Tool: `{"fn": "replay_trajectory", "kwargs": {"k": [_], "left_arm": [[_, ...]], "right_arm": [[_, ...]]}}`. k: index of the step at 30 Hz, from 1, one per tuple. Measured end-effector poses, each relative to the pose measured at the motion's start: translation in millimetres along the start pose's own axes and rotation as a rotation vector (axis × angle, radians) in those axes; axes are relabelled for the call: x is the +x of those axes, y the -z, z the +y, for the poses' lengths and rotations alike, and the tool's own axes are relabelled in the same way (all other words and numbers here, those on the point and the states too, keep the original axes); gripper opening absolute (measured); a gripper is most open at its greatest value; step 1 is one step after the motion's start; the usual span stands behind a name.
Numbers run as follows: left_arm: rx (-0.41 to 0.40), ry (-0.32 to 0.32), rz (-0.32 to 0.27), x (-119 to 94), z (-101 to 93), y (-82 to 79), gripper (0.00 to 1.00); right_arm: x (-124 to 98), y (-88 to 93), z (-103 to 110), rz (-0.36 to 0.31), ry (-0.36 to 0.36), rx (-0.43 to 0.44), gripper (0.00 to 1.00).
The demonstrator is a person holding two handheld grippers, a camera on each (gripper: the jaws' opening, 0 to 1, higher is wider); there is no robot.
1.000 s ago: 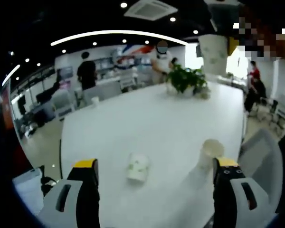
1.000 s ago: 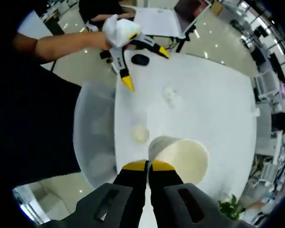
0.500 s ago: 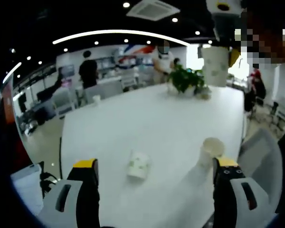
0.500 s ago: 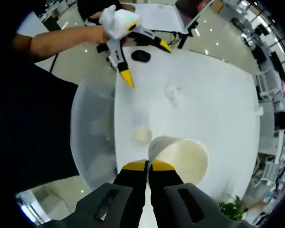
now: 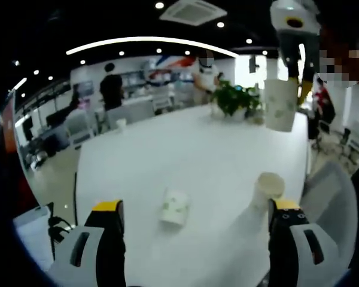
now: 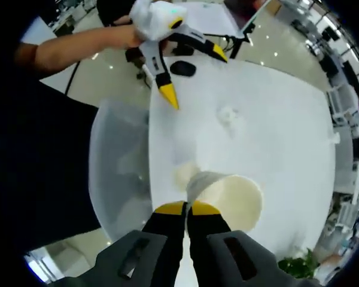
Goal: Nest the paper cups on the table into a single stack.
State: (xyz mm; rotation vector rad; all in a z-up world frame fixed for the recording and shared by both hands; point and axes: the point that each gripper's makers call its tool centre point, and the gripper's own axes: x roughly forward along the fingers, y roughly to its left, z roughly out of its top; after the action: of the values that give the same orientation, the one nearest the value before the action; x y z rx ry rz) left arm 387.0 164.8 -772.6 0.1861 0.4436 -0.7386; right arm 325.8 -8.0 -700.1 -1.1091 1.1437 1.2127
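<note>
Right gripper point(image 6: 187, 207) is clenched on a paper cup point(image 6: 230, 200) rim at 6 o'clock. Left gripper point(image 5: 194, 209) is held agape. Thin walls likely crush; rim grip advised.

White table point(image 5: 185, 155) w/ two paper cups: one tipped point(image 5: 174, 207), one upright point(image 5: 267, 189) (plus potted plant point(image 5: 233, 100) at far end)

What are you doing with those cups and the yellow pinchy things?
A person is stacking paper cups with tongs in each hand. The right tongs are shut on the rim of a white paper cup with green print, held up over the white table. The left tongs hang open. An upright cup and a tipped-over cup wait below.
</note>
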Motion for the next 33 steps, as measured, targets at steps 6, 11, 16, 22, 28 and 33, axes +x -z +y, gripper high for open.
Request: {"fn": "replay_trajectory", "kwargs": {"k": [6, 11, 16, 22, 28, 33], "left_arm": [[0.011, 0.004, 0.015, 0.8, -1.0, 2.9, 0.98], [-0.003, 0.007, 0.016, 1.6, 0.1, 3.8, 0.98], [0.017, 0.013, 0.009, 3.1, -1.7, -2.2, 0.98], [0.015, 0.019, 0.008, 4.2, -1.4, -5.8, 0.98], [0.007, 0.025, 0.006, 2.7, -1.7, -6.6, 0.98], [0.013, 0.034, 0.019, 2.6, -4.2, -2.7, 0.98]], "right_arm": [[10.3, 2.0, 0.0, 0.004, -0.002, 0.012, 0.00], [20.2, 0.9, 1.9, -0.014, -0.015, 0.030, 0.00], [30.1, 4.6, 2.4, -0.005, -0.011, 0.036, 0.00], [37.4, 5.5, 8.2, -0.012, -0.026, 0.053, 0.00], [49.8, 6.2, 16.8, -0.003, -0.045, 0.050, 0.00], [56.3, 10.4, 17.2, 0.005, -0.040, 0.056, 0.00]]}}
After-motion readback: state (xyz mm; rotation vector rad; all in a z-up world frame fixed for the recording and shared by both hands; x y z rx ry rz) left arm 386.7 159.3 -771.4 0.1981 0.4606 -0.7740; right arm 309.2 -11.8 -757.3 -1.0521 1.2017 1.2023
